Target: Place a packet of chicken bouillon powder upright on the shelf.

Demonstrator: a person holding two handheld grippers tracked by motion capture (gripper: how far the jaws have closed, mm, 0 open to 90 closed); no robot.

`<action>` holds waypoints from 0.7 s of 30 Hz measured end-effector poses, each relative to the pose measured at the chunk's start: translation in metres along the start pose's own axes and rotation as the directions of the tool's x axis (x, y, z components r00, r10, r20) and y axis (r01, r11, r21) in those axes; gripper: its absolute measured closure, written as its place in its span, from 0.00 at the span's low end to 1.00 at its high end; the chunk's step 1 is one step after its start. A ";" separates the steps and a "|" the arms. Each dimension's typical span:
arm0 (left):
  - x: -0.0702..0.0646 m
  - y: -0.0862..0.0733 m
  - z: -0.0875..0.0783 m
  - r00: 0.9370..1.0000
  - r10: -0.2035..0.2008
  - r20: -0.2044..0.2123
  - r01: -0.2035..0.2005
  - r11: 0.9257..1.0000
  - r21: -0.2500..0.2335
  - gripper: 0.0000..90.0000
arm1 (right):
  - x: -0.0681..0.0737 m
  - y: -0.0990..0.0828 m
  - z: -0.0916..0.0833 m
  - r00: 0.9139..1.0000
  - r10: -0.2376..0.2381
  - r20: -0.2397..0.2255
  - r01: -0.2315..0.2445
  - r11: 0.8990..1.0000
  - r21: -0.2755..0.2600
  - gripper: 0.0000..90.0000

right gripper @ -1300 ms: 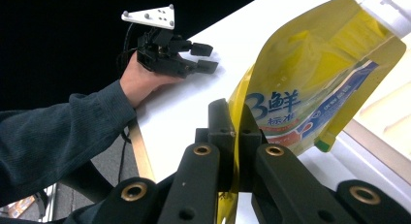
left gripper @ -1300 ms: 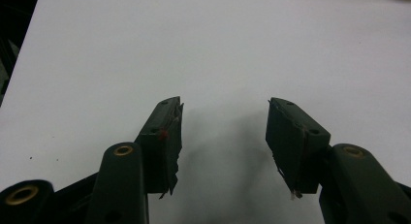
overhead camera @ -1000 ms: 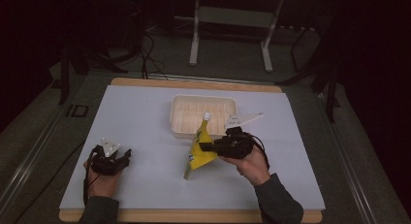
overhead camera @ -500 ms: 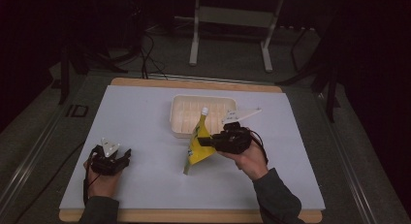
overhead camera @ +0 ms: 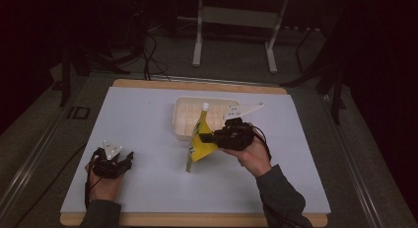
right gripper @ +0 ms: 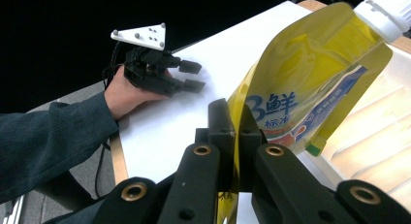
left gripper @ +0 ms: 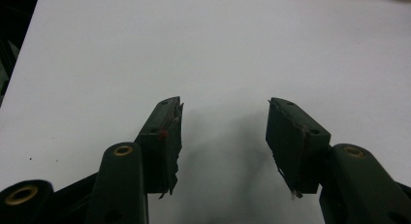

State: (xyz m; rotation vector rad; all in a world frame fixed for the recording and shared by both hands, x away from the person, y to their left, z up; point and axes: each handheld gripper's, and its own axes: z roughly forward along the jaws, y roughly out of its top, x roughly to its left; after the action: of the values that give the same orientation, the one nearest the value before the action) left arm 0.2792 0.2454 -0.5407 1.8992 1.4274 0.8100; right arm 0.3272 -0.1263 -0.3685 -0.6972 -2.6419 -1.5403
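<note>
Two grippers: both mine, one in each hand, over a white table (overhead camera: 148,119).
High view, left gripper (overhead camera: 129,159): low at the table's near left, resting by my hand, well apart from everything else.
High view, right gripper (overhead camera: 203,138): near the middle, clenched on the yellow pouch (overhead camera: 201,139).
High view, pouch: lifted and tilted, its white cap (overhead camera: 205,106) up over the near edge of the pale tray (overhead camera: 185,109), its lower end close to the table.
Left gripper view, left gripper (left gripper: 224,132): jaws released, a wide gap with bare table between the worn pads.
Right gripper view, right gripper (right gripper: 237,124): jaws pinched together on the pouch's edge seam.
Right gripper view, pouch (right gripper: 310,83): printed face toward me, cap at upper right, ribbed tray (right gripper: 368,141) beneath it.
Right gripper view, my other hand: across the table at left, its jaws apart.
</note>
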 end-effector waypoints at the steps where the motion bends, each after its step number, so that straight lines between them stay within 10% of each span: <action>1: 0.000 0.000 0.000 1.000 0.000 0.000 0.000 1.000 0.000 0.52 | 0.000 0.000 0.000 1.000 0.000 0.000 0.000 1.000 0.000 1.00; 21: 0.000 0.000 0.000 1.000 0.002 0.000 -0.002 1.000 0.000 0.52 | -0.004 0.019 0.002 1.000 -0.025 0.014 0.025 1.000 -0.002 1.00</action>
State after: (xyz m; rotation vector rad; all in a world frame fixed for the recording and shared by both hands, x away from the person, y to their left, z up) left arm 0.2792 0.2452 -0.5408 1.9007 1.4262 0.8108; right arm 0.3385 -0.1181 -0.3554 -0.6795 -2.6702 -1.5498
